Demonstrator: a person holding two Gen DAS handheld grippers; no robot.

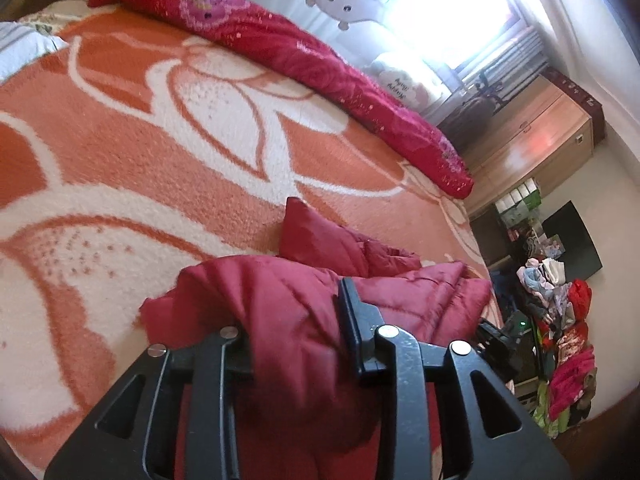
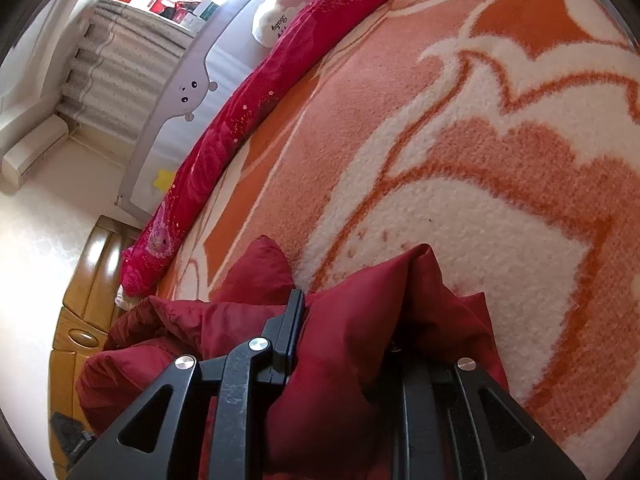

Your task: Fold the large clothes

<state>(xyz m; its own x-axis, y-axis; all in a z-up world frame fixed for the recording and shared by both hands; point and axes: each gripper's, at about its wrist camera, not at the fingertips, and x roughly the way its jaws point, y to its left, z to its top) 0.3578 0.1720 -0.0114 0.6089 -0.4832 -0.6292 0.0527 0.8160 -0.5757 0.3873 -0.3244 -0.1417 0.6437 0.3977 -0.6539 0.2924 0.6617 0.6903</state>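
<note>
A dark red padded garment (image 1: 320,288) lies bunched on the orange and white blanket (image 1: 120,152). My left gripper (image 1: 296,320) is shut on a thick fold of it; the cloth bulges between the jaws and hides the left finger. In the right wrist view the same garment (image 2: 352,320) fills the jaws of my right gripper (image 2: 344,328), which is shut on another fold; its right finger is hidden under the cloth. The blanket (image 2: 480,160) spreads beyond.
A long pink-red rolled quilt (image 1: 320,60) lies along the far side of the bed, also in the right wrist view (image 2: 240,120). A grey bed rail (image 2: 192,92) stands behind it. A wooden cabinet (image 1: 532,144) and a clothes pile (image 1: 560,320) are off the bed.
</note>
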